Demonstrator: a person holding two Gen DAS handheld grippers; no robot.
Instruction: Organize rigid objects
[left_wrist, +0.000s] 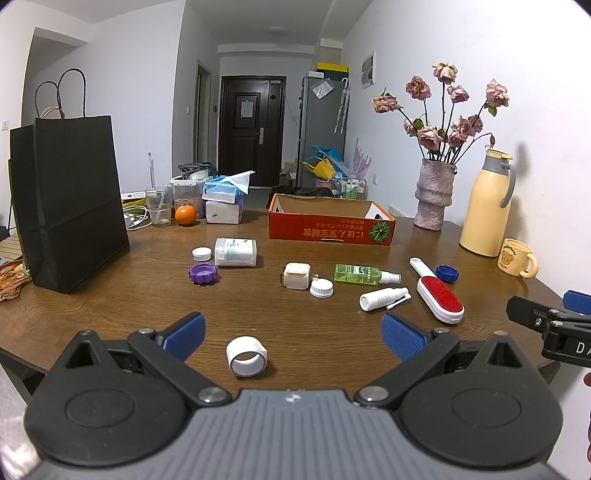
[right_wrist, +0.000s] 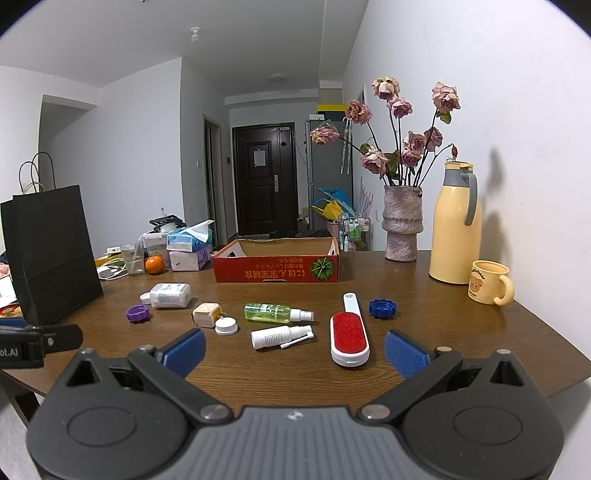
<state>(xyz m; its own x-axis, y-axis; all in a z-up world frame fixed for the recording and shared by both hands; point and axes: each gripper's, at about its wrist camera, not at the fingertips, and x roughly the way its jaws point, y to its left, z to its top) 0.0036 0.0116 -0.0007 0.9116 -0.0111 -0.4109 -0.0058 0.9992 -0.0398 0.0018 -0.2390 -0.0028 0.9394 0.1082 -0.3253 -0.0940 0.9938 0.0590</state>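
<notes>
The left gripper (left_wrist: 293, 338) hangs over the wooden table (left_wrist: 110, 295) with its blue pads spread wide, a white tape roll (left_wrist: 246, 355) lying between them (touching neither). Beyond lie a red lint brush (left_wrist: 439, 297), a white spray bottle (left_wrist: 384, 298), a green spray bottle (left_wrist: 364, 274) and the red cardboard box (left_wrist: 330, 223).

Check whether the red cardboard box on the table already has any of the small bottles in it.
No, what shows of the inside of the red cardboard box is bare, while the green spray bottle and white spray bottle lie on the table.
</notes>
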